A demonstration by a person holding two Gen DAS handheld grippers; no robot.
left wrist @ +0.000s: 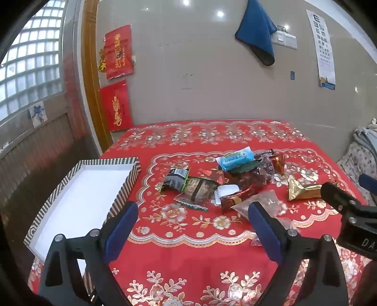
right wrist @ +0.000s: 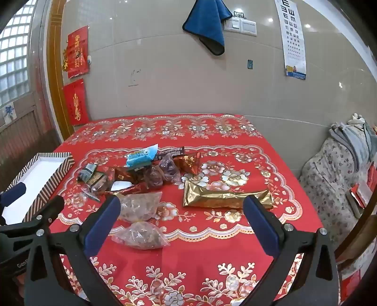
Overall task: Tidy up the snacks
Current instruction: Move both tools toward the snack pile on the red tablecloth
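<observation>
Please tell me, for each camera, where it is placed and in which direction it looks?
Left wrist: on the left gripper, facing the wall across the table; striped box at left; right gripper's tip at right edge.
Right wrist: on the right gripper, same direction; gold packet ahead; left gripper low left.
Shared: blue packet, snack pile, box, blue cloth.

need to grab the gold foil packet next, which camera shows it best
The right wrist view: the gold foil packet lies whole and close ahead. The left wrist view shows only its left end, the rest hidden behind the right gripper.

Beige tiled wall point(right wrist: 165, 82) w/ eye chart point(right wrist: 291, 35), blue towel point(right wrist: 207, 21), glass-block window point(left wrist: 30, 58) left.
</observation>
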